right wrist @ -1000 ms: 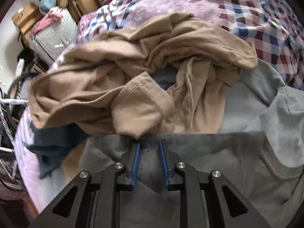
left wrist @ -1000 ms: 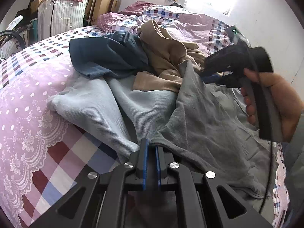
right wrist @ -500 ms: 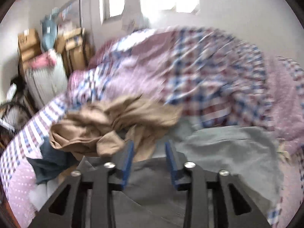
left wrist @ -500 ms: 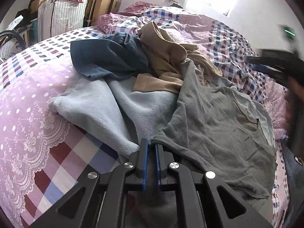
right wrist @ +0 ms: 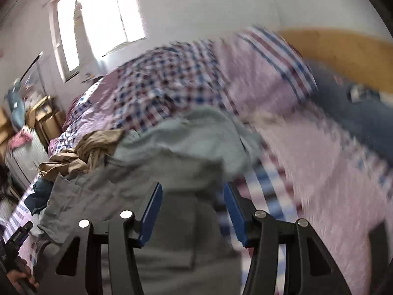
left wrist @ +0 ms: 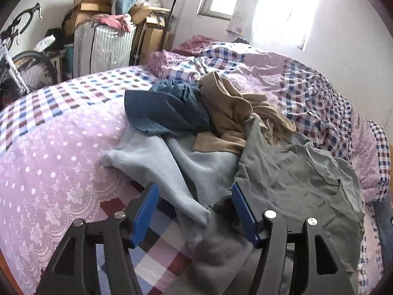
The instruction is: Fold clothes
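Left gripper [left wrist: 194,211] jaws just opened wide over the rumpled grey cotton T-shirt [left wrist: 294,179] – pads clear. Right gripper [right wrist: 192,215] likewise, opening, unloaded.

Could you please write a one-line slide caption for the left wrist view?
Open left gripper above a grey T-shirt spread on the bed beside unfolded clothes.

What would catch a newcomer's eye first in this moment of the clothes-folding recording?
The heap of clothes in the middle of the bed: a grey T-shirt spread at the near right, a tan garment bunched behind it, a dark blue one to its left. In the foreground the left gripper has just been opening its jaws, which stand apart over the shirt's corner without pressing it. The right wrist view is blurred; the right gripper also stands open over grey cloth.
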### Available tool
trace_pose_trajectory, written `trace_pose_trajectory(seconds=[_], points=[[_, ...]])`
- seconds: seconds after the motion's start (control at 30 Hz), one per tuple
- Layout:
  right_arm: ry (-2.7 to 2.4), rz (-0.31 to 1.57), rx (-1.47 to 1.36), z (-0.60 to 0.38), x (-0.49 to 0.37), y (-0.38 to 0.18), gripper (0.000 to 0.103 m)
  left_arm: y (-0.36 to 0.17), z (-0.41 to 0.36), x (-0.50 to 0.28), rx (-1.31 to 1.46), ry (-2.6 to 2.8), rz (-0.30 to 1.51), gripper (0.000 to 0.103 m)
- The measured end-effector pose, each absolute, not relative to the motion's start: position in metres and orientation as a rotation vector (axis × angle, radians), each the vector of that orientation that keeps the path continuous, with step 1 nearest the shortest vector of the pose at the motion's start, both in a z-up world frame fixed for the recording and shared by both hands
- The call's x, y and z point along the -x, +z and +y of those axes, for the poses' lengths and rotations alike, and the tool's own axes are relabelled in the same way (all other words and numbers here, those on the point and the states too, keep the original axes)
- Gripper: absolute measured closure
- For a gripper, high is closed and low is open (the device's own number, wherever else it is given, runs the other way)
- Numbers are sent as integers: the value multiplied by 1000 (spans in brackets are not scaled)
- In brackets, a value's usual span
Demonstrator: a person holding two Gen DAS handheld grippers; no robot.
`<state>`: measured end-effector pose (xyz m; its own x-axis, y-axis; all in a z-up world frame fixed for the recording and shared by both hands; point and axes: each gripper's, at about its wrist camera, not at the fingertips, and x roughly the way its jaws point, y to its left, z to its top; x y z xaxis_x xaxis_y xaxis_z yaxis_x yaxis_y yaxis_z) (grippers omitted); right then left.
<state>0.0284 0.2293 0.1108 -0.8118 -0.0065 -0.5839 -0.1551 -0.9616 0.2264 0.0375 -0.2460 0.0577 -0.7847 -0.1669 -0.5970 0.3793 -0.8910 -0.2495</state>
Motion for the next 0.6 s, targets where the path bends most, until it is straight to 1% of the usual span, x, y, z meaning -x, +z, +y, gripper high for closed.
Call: trace_pose_trajectory(seconds=[0.1,0.2,0.3,0.33,0.5,0.57,0.6], points=[[2862,463,1055,245,-22,85,47,60,-245,-41,-803,-2663,473,36],[2859,495,1114,252,-17,73,47,62,-243,-40,-780,-2665,472,35],[2854,611,1172,257,-14,61,47,61,-237,-38,-773,-2670,437,35],[2853,622,1188,257,-13,58,47,61,-235,-38,-768,-2677,426,35],[2880,548,1233,250,-1,48,48,63,-221,-38,-734,-2725,387,35],[2864,560,1255,253,2,41,52,62,-214,-34,-744,-2734,365,35],[2853,568,1271,254,3,36,59,61,-212,-33,-753,-2737,361,35]])
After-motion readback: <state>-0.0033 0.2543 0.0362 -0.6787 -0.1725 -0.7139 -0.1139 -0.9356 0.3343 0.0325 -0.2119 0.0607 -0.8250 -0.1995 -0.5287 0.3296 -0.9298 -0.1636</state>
